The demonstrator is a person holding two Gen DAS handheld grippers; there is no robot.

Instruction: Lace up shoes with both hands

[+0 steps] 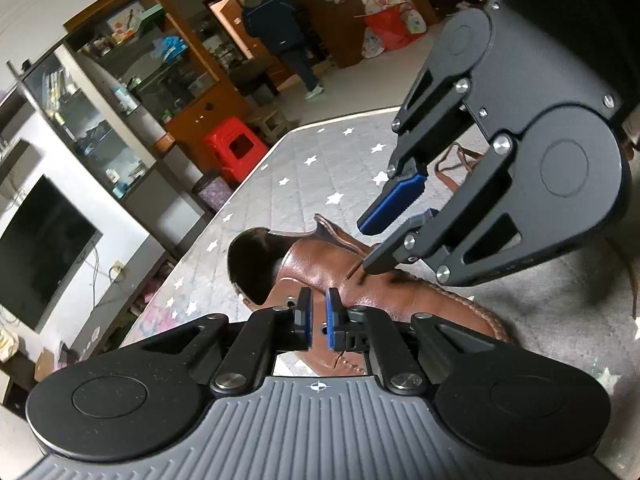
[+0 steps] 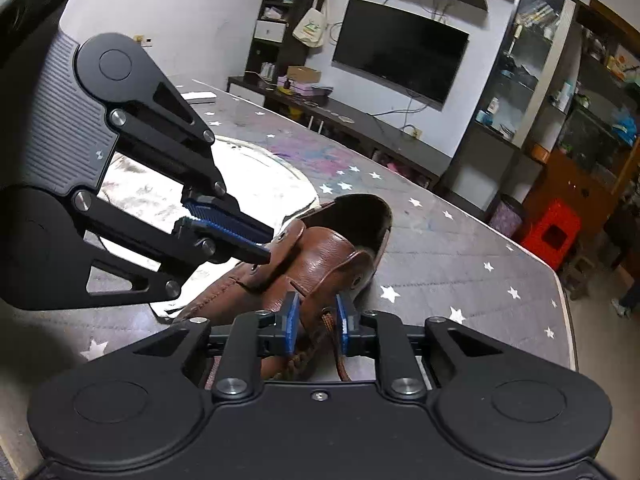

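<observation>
- Sitting on the star-print desk [image 2: 460, 248]: a brown leather shoe [image 2: 320, 256], lying between both claws.
- Left claw [image 1: 318, 312] is sitting nearly closed by the eyelet flap, pinching nothing I can see.
- Right claw [image 2: 317, 320] is sitting partly open around the brown lace [image 2: 326, 334]; grip unclear.
- Leather is looking stiff and smooth; lace is thin, limp, likely slippery. Best taking it near the tip.
</observation>
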